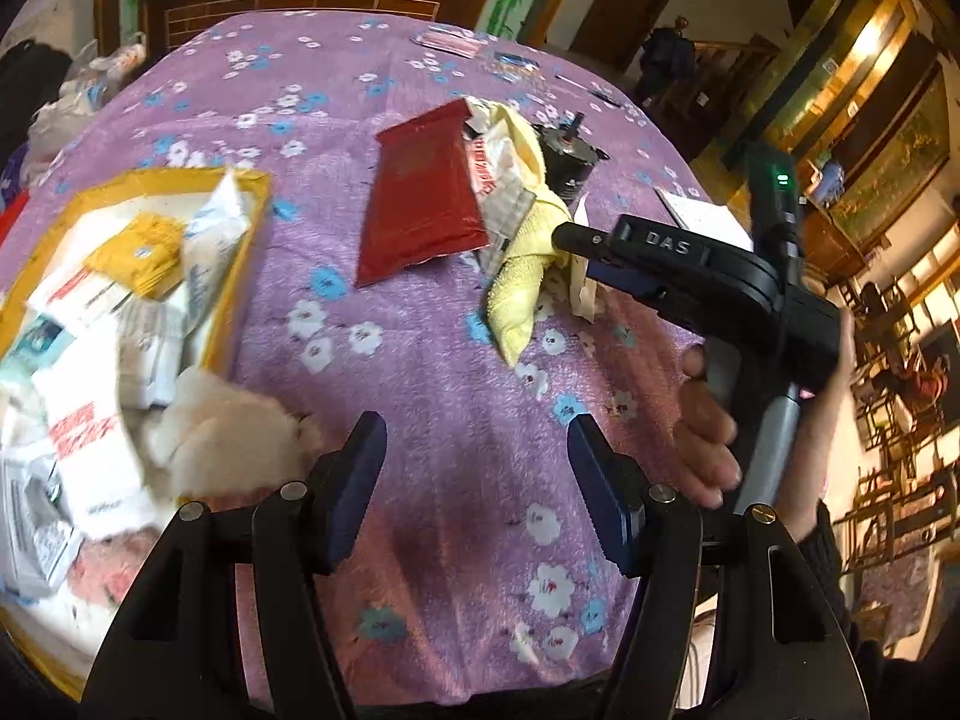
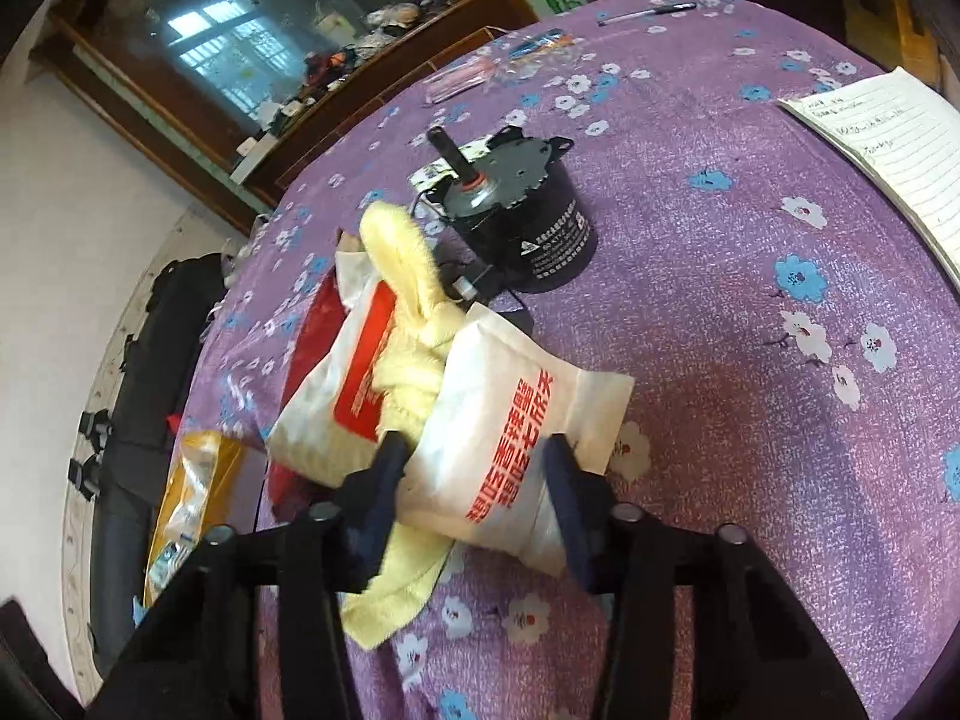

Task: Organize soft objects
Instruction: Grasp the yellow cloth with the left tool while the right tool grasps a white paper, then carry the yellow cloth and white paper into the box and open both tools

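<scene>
A white packet with red lettering (image 2: 516,420) lies between the fingers of my right gripper (image 2: 474,468), whose pads press on its two sides. Under and behind it is a crumpled yellow cloth (image 2: 399,588), with a second white packet with a red panel (image 2: 345,402) and a flat red packet (image 1: 426,198) beside it. In the left wrist view the right gripper (image 1: 570,237) reaches over the yellow cloth (image 1: 522,276). My left gripper (image 1: 477,456) hangs open over the bare purple cloth with nothing between its fingers. To its left, a yellow-rimmed box (image 1: 240,276) holds several packets.
A black motor with a shaft (image 2: 522,222) stands just behind the pile. A white fluffy thing (image 1: 222,432) lies at the box's near corner. A lined notebook (image 2: 888,156) lies at the right. A pen (image 2: 648,13) and small wrappers lie at the table's far edge.
</scene>
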Tool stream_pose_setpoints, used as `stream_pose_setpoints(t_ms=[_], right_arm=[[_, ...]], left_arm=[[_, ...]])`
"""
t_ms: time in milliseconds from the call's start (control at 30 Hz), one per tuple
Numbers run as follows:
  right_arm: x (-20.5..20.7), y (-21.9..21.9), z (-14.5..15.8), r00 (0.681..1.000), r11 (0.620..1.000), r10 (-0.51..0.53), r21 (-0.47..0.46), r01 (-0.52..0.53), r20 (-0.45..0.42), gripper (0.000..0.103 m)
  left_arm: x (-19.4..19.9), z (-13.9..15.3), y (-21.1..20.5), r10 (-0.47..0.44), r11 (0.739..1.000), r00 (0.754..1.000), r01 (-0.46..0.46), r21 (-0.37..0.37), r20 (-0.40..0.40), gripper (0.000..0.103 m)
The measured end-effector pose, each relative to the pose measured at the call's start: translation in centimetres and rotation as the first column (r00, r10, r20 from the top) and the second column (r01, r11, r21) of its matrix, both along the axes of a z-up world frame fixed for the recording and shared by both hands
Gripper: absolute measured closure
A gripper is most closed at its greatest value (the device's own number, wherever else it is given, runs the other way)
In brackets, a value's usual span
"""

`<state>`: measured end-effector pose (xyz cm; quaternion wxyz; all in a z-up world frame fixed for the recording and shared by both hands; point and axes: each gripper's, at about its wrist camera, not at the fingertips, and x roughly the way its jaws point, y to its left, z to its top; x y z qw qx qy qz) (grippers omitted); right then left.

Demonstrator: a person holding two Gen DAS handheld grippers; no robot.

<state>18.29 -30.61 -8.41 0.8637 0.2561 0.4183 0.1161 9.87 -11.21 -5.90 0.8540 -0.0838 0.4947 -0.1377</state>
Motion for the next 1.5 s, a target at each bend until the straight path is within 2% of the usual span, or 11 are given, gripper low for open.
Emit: stream_pose_setpoints(t_ms=[133,400,500,567,667,767,1000,1100,1167,1333,1500], right_arm=[[-1.5,-0.7,0.6,0.999,1.000,-0.003,0.000,0.003,0.033,0.086],[-4.2,-2.3,1.1,0.997,1.000,-0.026,0.012,0.025,0.077,0.094],[-5.7,-2.7,1.3,0.993,0.999,-0.048,-0.001,0.048,0.109,0.094],[-6.3,-2.8,1.4,0.992,0.999,-0.050,-0.003,0.051,0.113,0.094],[-6.9,-2.7,1.7,0.992,0.999,-0.047,-0.007,0.049,0.118,0.094],[-7.2,-3.0,1.7,0.992,0.999,-0.047,0.009,0.046,0.118,0.094],[-8.8,-2.5,1.7,0.991,0.999,-0.019,0.031,0.015,0.132,0.094],[-9.1,-2.0,1.6,0.992,1.000,-0.009,0.026,0.006,0.130,0.094],[-9.3,-1.9,1.7,0.991,1.000,-0.009,0.020,0.006,0.132,0.094],[-10.1,-2.2,2.4,0.990,1.000,-0.025,0.011,0.023,0.139,0.094],[-10.7,-2.0,2.8,0.990,1.000,-0.030,0.004,0.030,0.139,0.094]], left_arm=[[2.4,-1.2,-1.7,-0.036,0.999,0.999,0.036,0.028,-0.010,0.040],[8.3,-4.2,-5.8,-0.046,0.994,0.998,0.049,0.093,-0.034,0.040],[9.4,-4.4,-6.8,-0.031,0.989,0.999,0.032,0.146,-0.006,0.059],[10.2,-5.0,-7.3,-0.038,0.985,0.999,0.044,0.169,-0.039,0.086],[9.8,-5.0,-7.1,-0.050,0.985,0.997,0.060,0.163,-0.064,0.096],[7.0,-2.9,-5.7,-0.072,0.992,0.996,0.077,0.096,-0.051,0.097],[-0.3,-1.5,-2.7,-0.138,0.987,0.985,0.145,0.067,-0.103,0.096],[-2.0,-2.1,-2.1,-0.139,0.980,0.985,0.151,0.127,-0.102,0.086],[-2.2,-2.0,-2.1,-0.133,0.983,0.988,0.142,0.119,-0.079,0.067],[-0.5,-0.9,-3.9,-0.166,0.981,0.986,0.167,0.098,-0.017,0.060],[3.3,-3.0,-7.3,-0.184,0.974,0.983,0.185,0.134,-0.020,0.060]])
